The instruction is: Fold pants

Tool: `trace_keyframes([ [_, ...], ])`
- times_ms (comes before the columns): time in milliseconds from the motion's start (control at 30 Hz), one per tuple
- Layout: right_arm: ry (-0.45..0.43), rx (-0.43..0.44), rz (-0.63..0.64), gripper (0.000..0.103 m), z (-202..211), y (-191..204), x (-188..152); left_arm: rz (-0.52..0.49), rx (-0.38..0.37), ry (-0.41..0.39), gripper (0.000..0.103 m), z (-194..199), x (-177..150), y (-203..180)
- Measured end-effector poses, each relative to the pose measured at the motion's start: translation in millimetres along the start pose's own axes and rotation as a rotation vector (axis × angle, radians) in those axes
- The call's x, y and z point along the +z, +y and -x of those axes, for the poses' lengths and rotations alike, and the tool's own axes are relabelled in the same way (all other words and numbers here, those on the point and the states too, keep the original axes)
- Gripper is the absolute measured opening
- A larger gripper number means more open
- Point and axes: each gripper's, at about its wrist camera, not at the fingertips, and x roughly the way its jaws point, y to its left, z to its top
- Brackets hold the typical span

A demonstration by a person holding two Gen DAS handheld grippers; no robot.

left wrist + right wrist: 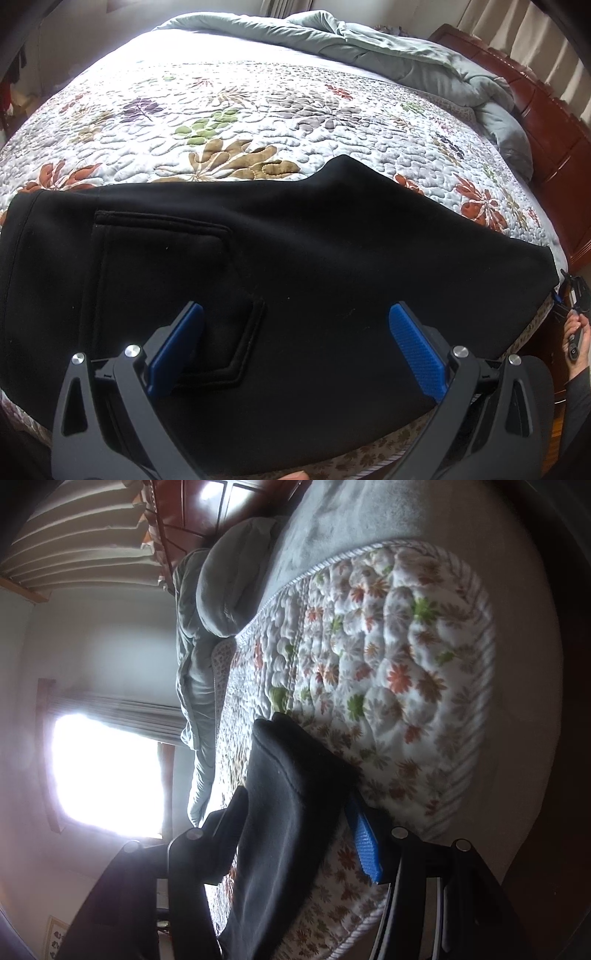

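Black pants (pixel 280 258) lie flat across the near edge of the bed, back pocket (pixel 166 280) facing up. My left gripper (pixel 295 336) hovers just above them, wide open and empty, blue pads (pixel 413 347) on either side. My right gripper (pixel 295 823) is turned sideways at the pants' right end, and a thick fold of the black fabric (pixel 291 805) sits between its fingers. The jaws stand apart around the cloth; I cannot tell whether they pinch it. The right gripper also shows at the far right of the left wrist view (pixel 572 295).
The bed has a quilted floral cover (pixel 258 122). A rumpled grey-green duvet (pixel 424 62) lies along the far side by the red-brown wooden headboard (pixel 546 125). A bright window (pixel 103 771) and curtains (pixel 81 546) show in the right wrist view.
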Motion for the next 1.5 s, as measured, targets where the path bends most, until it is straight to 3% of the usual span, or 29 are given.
trace_keyframes([
  [200, 0.054, 0.053, 0.056, 0.052, -14, 5, -10, -0.030, 0.036, 0.007, 0.100, -2, -2, -9],
  [467, 0.054, 0.079, 0.053, 0.046, -20, 10, -9, -0.080, -0.031, 0.004, 0.100, -4, 9, -44],
  [567, 0.055, 0.078, 0.049, 0.036, -21, 11, -8, -0.095, -0.057, 0.006, 0.100, -9, 10, -61],
  [700, 0.046, 0.042, 0.072, 0.013, -20, 16, -8, -0.143, -0.064, 0.014, 0.100, -17, 6, -82],
  [900, 0.011, -0.019, 0.127, 0.011, -18, 49, -12, -0.199, -0.025, 0.070, 0.100, -39, -5, -95],
  [1133, -0.037, -0.050, 0.236, 0.011, -7, 113, -25, -0.290, 0.045, 0.058, 0.100, -46, -16, -103],
  [1500, -0.081, -0.060, 0.441, 0.011, 11, 208, -61, -0.311, 0.033, 0.050, 0.101, -49, -16, -100],
])
